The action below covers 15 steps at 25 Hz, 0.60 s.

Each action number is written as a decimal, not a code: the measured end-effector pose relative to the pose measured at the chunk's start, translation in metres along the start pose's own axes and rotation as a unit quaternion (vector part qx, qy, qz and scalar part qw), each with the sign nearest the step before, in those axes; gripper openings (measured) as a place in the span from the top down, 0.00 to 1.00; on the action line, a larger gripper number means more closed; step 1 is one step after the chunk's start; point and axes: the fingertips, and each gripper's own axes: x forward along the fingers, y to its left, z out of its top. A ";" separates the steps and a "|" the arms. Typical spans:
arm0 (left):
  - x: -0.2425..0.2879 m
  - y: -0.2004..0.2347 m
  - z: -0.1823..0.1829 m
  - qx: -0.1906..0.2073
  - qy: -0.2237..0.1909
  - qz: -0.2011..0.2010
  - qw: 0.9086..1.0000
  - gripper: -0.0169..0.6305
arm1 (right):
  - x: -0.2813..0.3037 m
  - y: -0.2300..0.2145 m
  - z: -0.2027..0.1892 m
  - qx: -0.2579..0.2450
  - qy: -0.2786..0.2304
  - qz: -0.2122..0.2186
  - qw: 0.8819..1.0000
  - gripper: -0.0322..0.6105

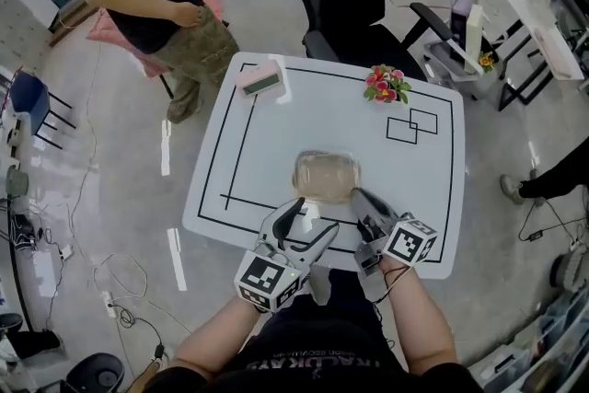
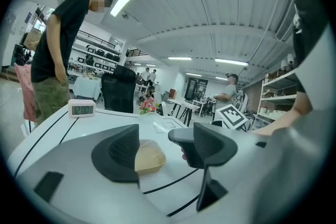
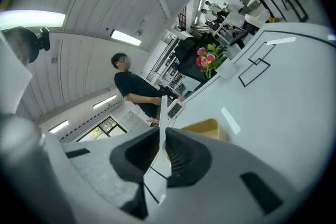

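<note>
The thin white sheet [image 3: 159,107] stands edge-on between the jaws of the right gripper [image 3: 163,152], which are pressed together on it. It rises past the jaw tips, and the head view does not show it clearly.

Just ahead of that gripper lies a clear container [image 1: 326,175] with something beige inside. It sits near the front edge of the worktop [image 1: 276,133], its long axis running from left to right. The right gripper [image 1: 361,201] is at the container's near right corner; whether they touch cannot be told. The left gripper [image 1: 306,225] is just short of the container's near left side, angled in towards it. Its jaws are spread with nothing between them, and the container [image 2: 148,159] shows past its left jaw.

A clock [image 1: 260,78] and flowers [image 1: 386,85] stand well apart at the far side.
</note>
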 end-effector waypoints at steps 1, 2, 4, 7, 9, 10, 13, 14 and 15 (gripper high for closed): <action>-0.003 0.000 0.001 0.000 -0.002 -0.001 1.000 0.47 | 0.000 0.006 0.001 -0.010 -0.002 0.002 1.000 0.89; -0.007 0.000 0.002 0.001 -0.004 -0.002 1.000 0.48 | -0.001 0.012 0.003 -0.022 -0.004 0.002 1.000 0.89; -0.014 0.000 0.004 0.002 -0.008 -0.004 1.000 0.51 | -0.003 0.022 0.006 -0.048 -0.009 0.000 0.999 0.90; -0.027 0.000 0.006 0.004 -0.014 -0.007 1.000 0.56 | -0.008 0.040 0.011 -0.088 -0.019 -0.005 0.996 0.90; -0.036 -0.001 0.008 0.005 -0.020 -0.011 1.000 0.62 | -0.012 0.052 0.013 -0.113 -0.024 -0.008 0.993 0.90; -0.040 -0.001 0.009 0.006 -0.022 -0.013 1.000 0.65 | -0.014 0.058 0.013 -0.124 -0.027 -0.010 0.992 0.90; -0.052 -0.004 0.012 0.010 -0.032 -0.019 0.999 0.76 | -0.022 0.074 0.014 -0.145 -0.039 -0.015 0.989 0.90; -0.056 -0.004 0.014 0.011 -0.034 -0.019 0.999 0.79 | -0.025 0.079 0.014 -0.152 -0.043 -0.018 0.987 0.90; -0.060 -0.005 0.015 0.013 -0.037 -0.020 0.999 0.84 | -0.029 0.085 0.014 -0.162 -0.047 -0.021 0.986 0.90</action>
